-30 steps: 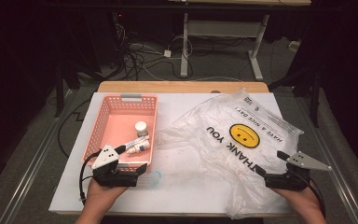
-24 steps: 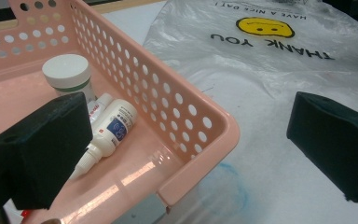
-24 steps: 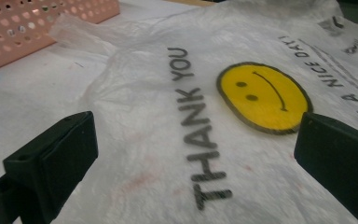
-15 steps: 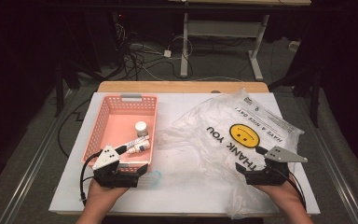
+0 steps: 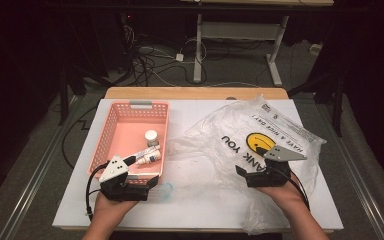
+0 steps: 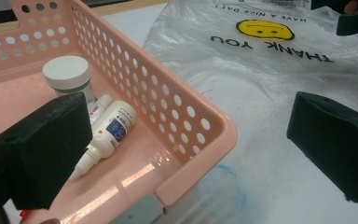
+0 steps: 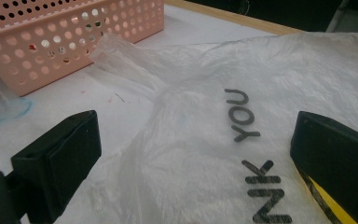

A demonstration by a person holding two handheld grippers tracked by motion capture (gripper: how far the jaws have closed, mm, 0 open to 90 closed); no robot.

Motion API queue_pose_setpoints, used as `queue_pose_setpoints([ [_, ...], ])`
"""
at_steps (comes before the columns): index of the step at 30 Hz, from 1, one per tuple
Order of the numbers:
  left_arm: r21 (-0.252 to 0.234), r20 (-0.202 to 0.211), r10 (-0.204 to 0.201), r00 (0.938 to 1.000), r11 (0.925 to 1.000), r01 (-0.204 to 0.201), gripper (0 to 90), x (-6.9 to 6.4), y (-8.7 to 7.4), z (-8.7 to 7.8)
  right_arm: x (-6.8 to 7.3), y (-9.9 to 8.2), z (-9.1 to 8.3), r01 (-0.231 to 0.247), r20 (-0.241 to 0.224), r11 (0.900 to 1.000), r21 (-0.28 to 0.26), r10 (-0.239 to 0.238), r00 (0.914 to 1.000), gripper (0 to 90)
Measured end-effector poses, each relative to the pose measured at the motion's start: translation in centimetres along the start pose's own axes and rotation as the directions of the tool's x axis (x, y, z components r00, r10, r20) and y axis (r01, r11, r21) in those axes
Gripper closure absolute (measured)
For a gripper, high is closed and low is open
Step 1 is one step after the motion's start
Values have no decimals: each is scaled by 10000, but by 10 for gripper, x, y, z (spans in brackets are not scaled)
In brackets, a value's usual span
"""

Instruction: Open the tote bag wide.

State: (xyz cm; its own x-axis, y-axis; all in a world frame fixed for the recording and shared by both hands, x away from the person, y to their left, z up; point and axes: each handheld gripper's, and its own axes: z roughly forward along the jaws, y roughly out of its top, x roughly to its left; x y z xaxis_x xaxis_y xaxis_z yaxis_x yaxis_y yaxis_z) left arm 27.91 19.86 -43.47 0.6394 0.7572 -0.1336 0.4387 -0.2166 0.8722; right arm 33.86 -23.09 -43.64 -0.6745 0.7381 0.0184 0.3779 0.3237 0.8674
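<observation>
A pink perforated basket (image 5: pixel 114 131) stands at the table's left. It holds a white-capped jar (image 5: pixel 151 136) and small white bottles (image 5: pixel 147 156) lying down; the jar (image 6: pixel 67 74) and a bottle (image 6: pixel 112 128) show close in the left gripper view. My left gripper (image 5: pixel 130 181) is open at the basket's near right corner (image 6: pixel 196 140), one jaw over the basket, the other over the table, with midpoint (image 6: pixel 186 154). A crumpled clear "THANK YOU" smiley bag (image 5: pixel 250 142) covers the right half. My right gripper (image 5: pixel 257 172) is open over its near part, the bag (image 7: pixel 205 130) lying between the jaws (image 7: pixel 191 163).
A clear cup with a blue rim (image 5: pixel 165 190) lies just right of the basket's near corner, also the cup (image 7: pixel 0 93) at the left of the right gripper view. The white board (image 5: pixel 205 112) is bare between basket and bag. Cables and desk legs lie on the floor beyond.
My right gripper has moved left along the near edge, further onto the bag. The left gripper has stayed put at the basket corner.
</observation>
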Motion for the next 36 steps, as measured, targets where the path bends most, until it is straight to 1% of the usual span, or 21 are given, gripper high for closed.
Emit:
queue_pose_setpoints([
  [2, -30, -45, -21, 10000, 10000, 21, 0, 0, 0, -1, -1, 5, 6, -70, -136, 10000, 47, 70, 9999, 59],
  [5, -62, -73, -50, 10000, 10000, 50, 0, 1, 0, -2, -4, 11, 16, -98, -164, 9999, 84, 100, 9998, 73],
  [7, -113, -211, -14, 9998, 9999, 11, 0, 1, 0, -3, -4, 14, 26, -150, -252, 9994, 316, 158, 9996, 85],
  [9, -142, -210, 4, 9998, 9999, -7, 0, 2, -1, -4, -4, 14, 28, -168, -302, 9991, 386, 180, 9994, 102],
  [10, -159, -196, 0, 9998, 9999, -3, 0, 2, -1, -5, -3, 13, 32, -126, -502, 9983, 561, 154, 9986, 134],
  [13, -157, -190, -100, 9998, 9998, 97, 0, 3, -2, -6, 0, 11, 35, -70, -651, 9971, 754, 119, 9978, 165],
  [15, -23, -111, -155, 9998, 9999, 155, 0, 3, -3, -7, 3, 9, 38, -125, -885, 9962, 859, 202, 9959, 214],
  [16, -5, -70, -187, 9998, 9998, 187, 0, 3, -4, -7, 3, 9, 38, -125, -885, 9962, 859, 202, 9959, 214],
  [19, -75, -107, -127, 9999, 9999, 126, 0, 0, -3, -10, 5, 6, 41, -86, -1098, 9948, 1016, 198, 9938, 252],
  [20, -93, -109, -86, 9999, 9999, 85, 0, -1, -2, -11, 6, 4, 43, -34, -1169, 9928, 1196, 174, 9930, 278],
  [21, -91, -107, -22, 9999, 10000, 21, 0, -3, -2, -11, 6, 4, 43, -34, -1169, 9928, 1196, 174, 9930, 278],
  [24, 4, -63, 112, 9999, 9999, -112, 0, -6, -3, -10, 8, 0, 46, 153, -1296, 9869, 1607, 57, 9915, 303],
  [25, 33, -25, 123, 9999, 9999, -123, 0, -6, -3, -9, 9, -3, 48, 251, -1375, 9827, 1835, 3, 9905, 316],
  [26, 65, -18, 142, 9999, 9999, -142, 0, -7, -4, -8, 9, -3, 48, 251, -1375, 9827, 1835, 3, 9905, 316],
  [28, 50, -48, 140, 9999, 9999, -140, 0, -6, -4, -7, 10, -5, 50, 432, -1369, 9802, 1931, -167, 9904, 315],
  [29, 23, -59, 105, 9999, 9999, -105, 0, -6, -4, -6, 10, -6, 51, 461, -1397, 9776, 2054, -174, 9900, 287],
  [32, -60, -45, 52, 10000, 10000, -53, 0, -5, -3, -5, 10, -8, 51, 487, -1494, 9746, 2184, -159, 9887, 241],
  [33, -107, -32, 32, 10000, 9999, -32, 0, -4, -2, -5, 11, -10, 52, 697, -1631, 9686, 2386, -308, 9861, 216],
  [34, -115, -17, 33, 10000, 9999, -33, 0, -4, -2, -4, 13, -11, 52, 775, -1610, 9643, 2531, -370, 9863, 217],
  [35, -122, 10, 26, 10000, 9999, -26, 0, -4, -1, -4, 13, -11, 52, 775, -1610, 9643, 2531, -370, 9863, 217],
  [36, -113, 27, 22, 10000, 9999, -21, 0, -4, -1, -3, 15, -14, 53, 1038, -1671, 9562, 2736, -591, 9842, 241],
])
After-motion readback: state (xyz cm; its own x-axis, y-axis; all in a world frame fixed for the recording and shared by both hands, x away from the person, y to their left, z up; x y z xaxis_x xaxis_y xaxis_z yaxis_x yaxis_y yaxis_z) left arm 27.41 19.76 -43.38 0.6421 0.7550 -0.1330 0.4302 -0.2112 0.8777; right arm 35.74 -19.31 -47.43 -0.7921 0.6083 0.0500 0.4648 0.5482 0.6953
